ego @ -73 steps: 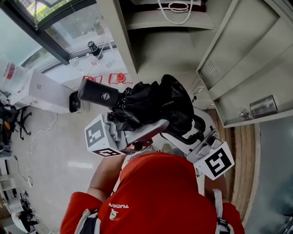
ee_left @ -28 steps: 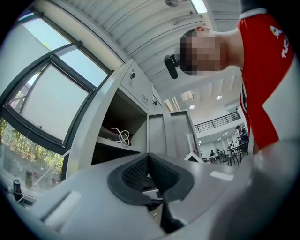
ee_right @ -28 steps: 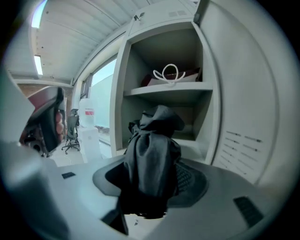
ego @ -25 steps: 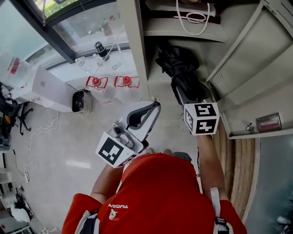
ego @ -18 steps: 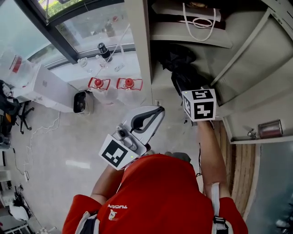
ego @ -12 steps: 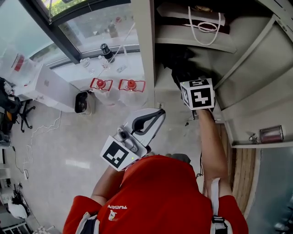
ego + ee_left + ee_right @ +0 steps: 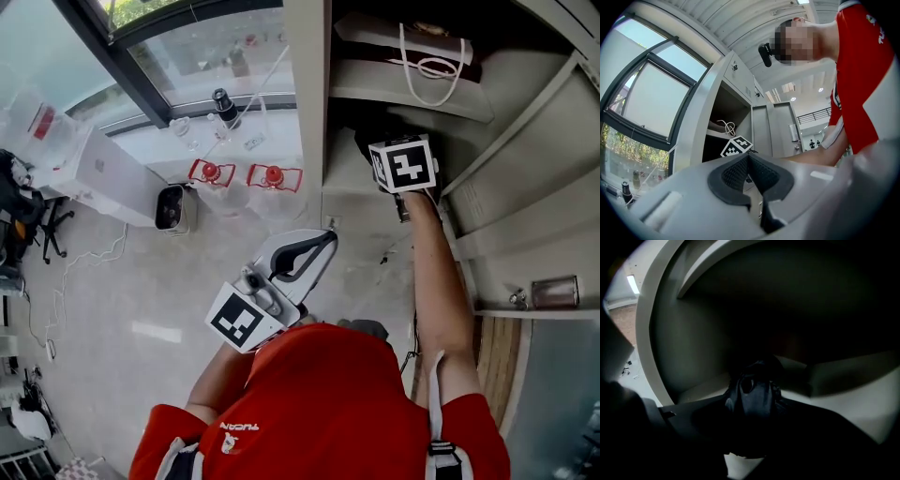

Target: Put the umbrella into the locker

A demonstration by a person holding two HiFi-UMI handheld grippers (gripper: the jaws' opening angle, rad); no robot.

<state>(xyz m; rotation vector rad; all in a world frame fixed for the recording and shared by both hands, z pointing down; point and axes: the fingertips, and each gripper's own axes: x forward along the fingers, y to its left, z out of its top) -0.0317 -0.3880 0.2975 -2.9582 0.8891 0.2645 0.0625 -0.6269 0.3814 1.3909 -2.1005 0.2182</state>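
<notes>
The black folded umbrella (image 7: 752, 391) is gripped between the jaws of my right gripper (image 7: 389, 150), which reaches into an open compartment of the grey locker (image 7: 349, 178). In the head view the marker cube (image 7: 403, 164) covers the jaws, and only a dark edge of the umbrella (image 7: 367, 139) shows in the shadow under the shelf. The right gripper view looks into the dark compartment past the umbrella's bunched fabric. My left gripper (image 7: 328, 236) stays outside the locker near the person's chest, shut with nothing in it; its pads meet (image 7: 749, 157).
A bag with white cord handles (image 7: 427, 52) lies on the shelf above. The open locker door (image 7: 534, 141) stands to the right, with a latch (image 7: 553, 292) lower down. Two red-capped water bottles (image 7: 272, 176), a white box (image 7: 103, 173) and a window lie to the left.
The right gripper has carried the umbrella further up the picture, deeper into the locker compartment, so less of it shows. The left gripper has hardly moved.
</notes>
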